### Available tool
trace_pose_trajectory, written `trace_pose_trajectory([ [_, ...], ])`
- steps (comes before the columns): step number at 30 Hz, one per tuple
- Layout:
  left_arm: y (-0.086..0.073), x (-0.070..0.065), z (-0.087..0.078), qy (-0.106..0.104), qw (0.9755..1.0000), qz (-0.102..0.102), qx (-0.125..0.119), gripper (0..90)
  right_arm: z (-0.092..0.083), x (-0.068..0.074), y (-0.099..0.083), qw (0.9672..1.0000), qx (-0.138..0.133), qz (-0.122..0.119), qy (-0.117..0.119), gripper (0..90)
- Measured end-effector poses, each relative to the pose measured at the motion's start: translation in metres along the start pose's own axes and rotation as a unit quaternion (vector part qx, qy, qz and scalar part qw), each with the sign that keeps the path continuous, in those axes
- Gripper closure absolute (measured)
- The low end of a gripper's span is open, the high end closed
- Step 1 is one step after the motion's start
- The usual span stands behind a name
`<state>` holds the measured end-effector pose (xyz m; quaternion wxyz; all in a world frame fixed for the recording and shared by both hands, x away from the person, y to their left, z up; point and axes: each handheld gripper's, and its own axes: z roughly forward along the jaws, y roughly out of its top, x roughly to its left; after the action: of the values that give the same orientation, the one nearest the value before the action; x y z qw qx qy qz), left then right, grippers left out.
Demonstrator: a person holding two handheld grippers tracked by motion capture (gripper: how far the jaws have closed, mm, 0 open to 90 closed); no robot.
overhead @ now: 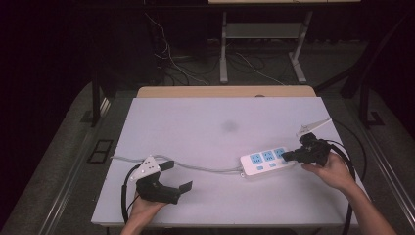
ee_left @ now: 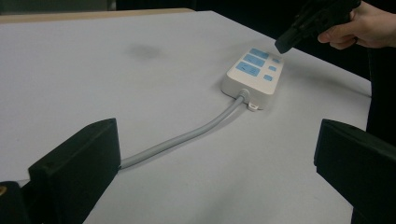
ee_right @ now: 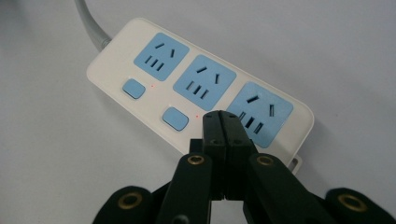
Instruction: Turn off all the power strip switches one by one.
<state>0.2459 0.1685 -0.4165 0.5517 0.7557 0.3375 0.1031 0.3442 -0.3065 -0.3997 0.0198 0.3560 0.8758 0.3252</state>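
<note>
While the left gripper [overhead: 177,177] rests near the worktop's [overhead: 215,117] front-left edge with fingers wide apart and bare surface ahead, its grey cable [overhead: 205,168] runs rightward. At the right, the power strip [overhead: 266,161] lies flat near the right edge, long axis left to right, cable end leftward. Over its right end, the right gripper [overhead: 286,156] has its fingers pressed together on nothing.

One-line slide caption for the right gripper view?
Shut right gripper poised over the third switch spot of a white power strip with blue sockets.

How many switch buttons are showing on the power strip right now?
2 on the power strip: one button below the socket nearest the cable, another button below the middle socket. A third may be hidden under the shut right tongs.
</note>
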Motion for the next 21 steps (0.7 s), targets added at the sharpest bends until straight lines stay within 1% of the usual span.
trace_pose_trajectory([
  [11, 0.0, 0.0, -0.001, 0.001, 1.0, -0.001, 0.0, 0.0, 0.009, -0.004, -0.001, 0.9998, 0.017, 0.006, -0.006, 89.7],
  [13, 0.0, 0.001, -0.001, 0.001, 1.0, -0.001, -0.001, 0.0, 0.01, -0.004, -0.002, 0.9998, 0.018, 0.003, -0.006, 89.7],
  [17, 0.0, 0.001, -0.001, 0.0, 1.0, -0.003, -0.002, 0.0, 0.012, -0.004, -0.004, 0.9999, 0.011, 0.004, -0.002, 89.8],
  [19, 0.0, 0.002, -0.001, 0.0, 1.0, -0.004, -0.002, 0.0, 0.012, -0.004, -0.005, 0.9999, 0.012, 0.002, 0.001, 89.8],
  [21, 0.0, 0.001, -0.001, 0.0, 1.0, -0.004, -0.002, 0.0, 0.011, -0.003, -0.006, 0.9999, 0.013, 0.002, 0.0, 89.8],
])
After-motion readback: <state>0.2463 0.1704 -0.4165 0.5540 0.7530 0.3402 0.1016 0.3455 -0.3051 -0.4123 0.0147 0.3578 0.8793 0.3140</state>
